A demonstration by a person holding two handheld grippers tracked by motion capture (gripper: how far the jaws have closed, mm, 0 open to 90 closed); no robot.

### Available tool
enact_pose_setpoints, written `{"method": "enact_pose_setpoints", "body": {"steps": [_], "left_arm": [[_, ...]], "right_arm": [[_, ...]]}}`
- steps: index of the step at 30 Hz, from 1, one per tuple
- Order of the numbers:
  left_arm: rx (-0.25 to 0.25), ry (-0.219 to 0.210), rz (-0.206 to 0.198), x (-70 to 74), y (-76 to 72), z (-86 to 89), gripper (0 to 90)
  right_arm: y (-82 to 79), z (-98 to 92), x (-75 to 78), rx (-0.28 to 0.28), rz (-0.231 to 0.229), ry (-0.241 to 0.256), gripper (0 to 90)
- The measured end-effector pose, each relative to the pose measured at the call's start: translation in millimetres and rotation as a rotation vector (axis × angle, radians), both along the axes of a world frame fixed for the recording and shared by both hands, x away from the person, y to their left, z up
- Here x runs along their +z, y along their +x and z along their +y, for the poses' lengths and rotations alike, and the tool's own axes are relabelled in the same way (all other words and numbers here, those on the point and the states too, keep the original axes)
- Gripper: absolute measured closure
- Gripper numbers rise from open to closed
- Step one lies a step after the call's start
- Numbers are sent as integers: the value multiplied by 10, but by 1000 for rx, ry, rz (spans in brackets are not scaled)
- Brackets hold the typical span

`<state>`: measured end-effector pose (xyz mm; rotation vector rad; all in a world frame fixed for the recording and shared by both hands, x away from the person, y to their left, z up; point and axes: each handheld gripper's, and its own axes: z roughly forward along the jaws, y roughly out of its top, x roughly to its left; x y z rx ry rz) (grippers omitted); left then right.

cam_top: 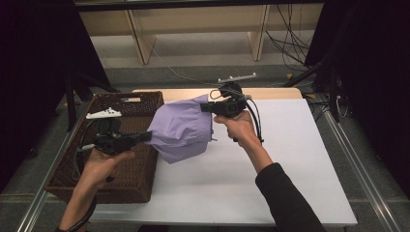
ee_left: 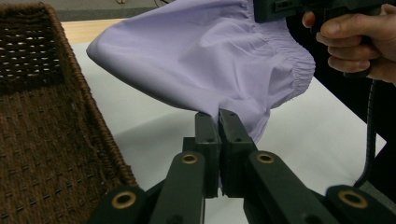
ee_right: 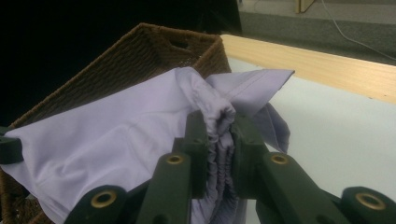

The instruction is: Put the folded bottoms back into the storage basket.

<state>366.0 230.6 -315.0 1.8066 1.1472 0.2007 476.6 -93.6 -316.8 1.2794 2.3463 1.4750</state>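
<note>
A lilac garment (cam_top: 180,128) with an elastic, gathered edge hangs stretched in the air between both grippers, above the white table top (cam_top: 270,174). My left gripper (cam_top: 147,137) is shut on its left edge, seen up close as lilac cloth (ee_left: 210,56) pinched at the tips of the left gripper (ee_left: 218,114). My right gripper (cam_top: 207,107) is shut on the bunched elastic band, and the garment (ee_right: 107,140) spreads away from the right gripper (ee_right: 219,119) toward the basket. The lower part of the cloth sags to the table.
A brown wicker basket (cam_top: 72,179) stands at the table's left edge, under my left hand; its rim (ee_left: 91,98) lies close beside the left gripper, and the basket (ee_right: 140,51) sits behind the cloth. A bare wooden strip (cam_top: 270,93) runs along the far edge.
</note>
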Motion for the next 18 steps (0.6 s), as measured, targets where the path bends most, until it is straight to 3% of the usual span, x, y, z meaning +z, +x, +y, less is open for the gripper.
{"method": "enact_pose_setpoints", "body": {"steps": [18], "left_arm": [[19, -10, -1, 61, -2, 221, 875]], "right_arm": [[61, 210, 20, 13, 12, 6, 799]]}}
